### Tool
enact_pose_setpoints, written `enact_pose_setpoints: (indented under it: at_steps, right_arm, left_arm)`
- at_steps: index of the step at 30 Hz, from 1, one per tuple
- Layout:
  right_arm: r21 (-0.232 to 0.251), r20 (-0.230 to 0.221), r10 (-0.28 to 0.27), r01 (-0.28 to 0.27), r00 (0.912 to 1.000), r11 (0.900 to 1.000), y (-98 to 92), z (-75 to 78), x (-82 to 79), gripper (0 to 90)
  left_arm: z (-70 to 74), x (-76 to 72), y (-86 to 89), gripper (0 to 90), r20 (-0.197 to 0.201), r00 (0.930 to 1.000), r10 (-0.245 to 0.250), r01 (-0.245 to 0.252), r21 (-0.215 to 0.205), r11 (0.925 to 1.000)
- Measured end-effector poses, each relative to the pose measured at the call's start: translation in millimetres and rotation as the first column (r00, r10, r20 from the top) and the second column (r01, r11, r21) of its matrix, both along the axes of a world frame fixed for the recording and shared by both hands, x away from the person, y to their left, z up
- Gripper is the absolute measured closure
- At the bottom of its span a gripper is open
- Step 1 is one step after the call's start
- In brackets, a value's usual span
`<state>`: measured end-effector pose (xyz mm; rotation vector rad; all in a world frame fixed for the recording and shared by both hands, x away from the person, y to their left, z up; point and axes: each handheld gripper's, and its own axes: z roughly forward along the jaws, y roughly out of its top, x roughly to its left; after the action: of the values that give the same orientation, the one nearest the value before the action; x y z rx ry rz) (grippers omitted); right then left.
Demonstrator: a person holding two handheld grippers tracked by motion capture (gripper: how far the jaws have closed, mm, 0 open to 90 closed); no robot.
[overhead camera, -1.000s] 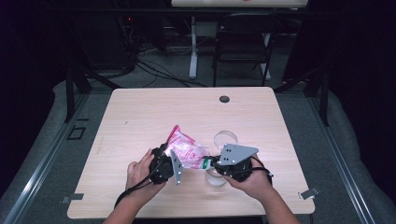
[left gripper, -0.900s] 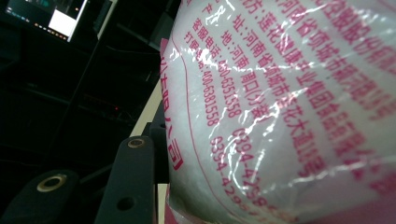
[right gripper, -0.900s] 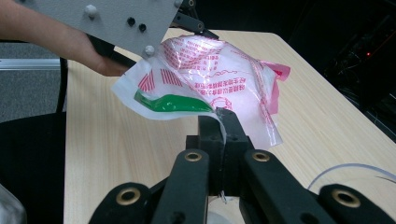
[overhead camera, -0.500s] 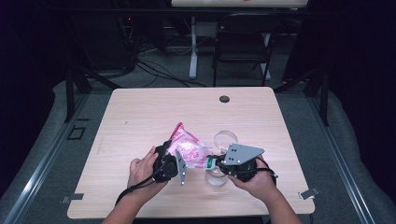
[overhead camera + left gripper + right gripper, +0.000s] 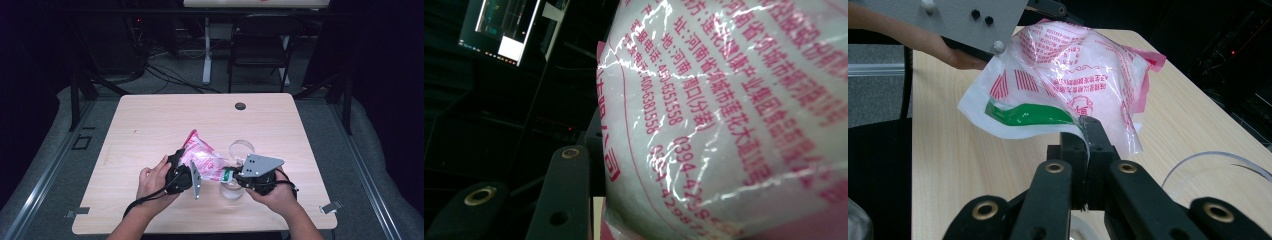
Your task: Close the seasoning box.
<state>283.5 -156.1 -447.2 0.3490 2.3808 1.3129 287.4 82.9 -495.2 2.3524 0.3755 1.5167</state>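
A clear plastic bag [image 5: 202, 157] with pink print, a green stripe and white powder inside hangs just above the middle of the table [image 5: 150, 125]. My left gripper [image 5: 184, 166] clasps its fat body from the left; in the left gripper view the bag [image 5: 724, 110] bulges against one black jaw and hides the other. My right gripper [image 5: 231, 175] comes from the right, shut on the bag's flat bottom edge. In the right gripper view the black fingertips [image 5: 1087, 131] pinch that edge beside the green stripe [image 5: 1028, 114] of the bag [image 5: 1083, 65].
A clear round lid or dish [image 5: 242, 148] lies just behind the right gripper, its rim [image 5: 1218, 159] in the right gripper view too. A clear cup [image 5: 231, 191] stands under the right gripper. A black cable hole [image 5: 240, 106] marks the far edge. A chair [image 5: 262, 45] stands beyond.
The left gripper has shifted slightly to the right with the bag. The right gripper has kept its place and its grip.
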Motion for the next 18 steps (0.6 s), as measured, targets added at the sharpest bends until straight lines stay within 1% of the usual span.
enact_pose_setpoints:
  at_steps: [7, 14, 18]
  right_arm:
    - [0.004, 0.003, -0.004, 0.004, 1.0000, 1.000, -1.5, 0.0, -0.4, 90.0]
    - [0.007, 0.001, -0.009, 0.009, 1.0000, 1.000, -3.1, -0.5, -0.7, 90.0]
    - [0.007, -0.001, -0.009, 0.009, 1.0000, 1.000, -3.4, -0.8, -0.7, 90.0]
  left_arm:
    - [2.4, -0.1, -1.5, 59.7, 0.022, 0.9997, -0.006, 0.005, 0.020, 0.9998]
    - [3.5, -0.3, -2.7, 59.7, 0.032, 0.9995, -0.007, 0.006, 0.028, 0.9996]
    - [4.7, -0.2, -3.0, 59.8, 0.041, 0.9991, -0.012, 0.011, 0.041, 0.9991]
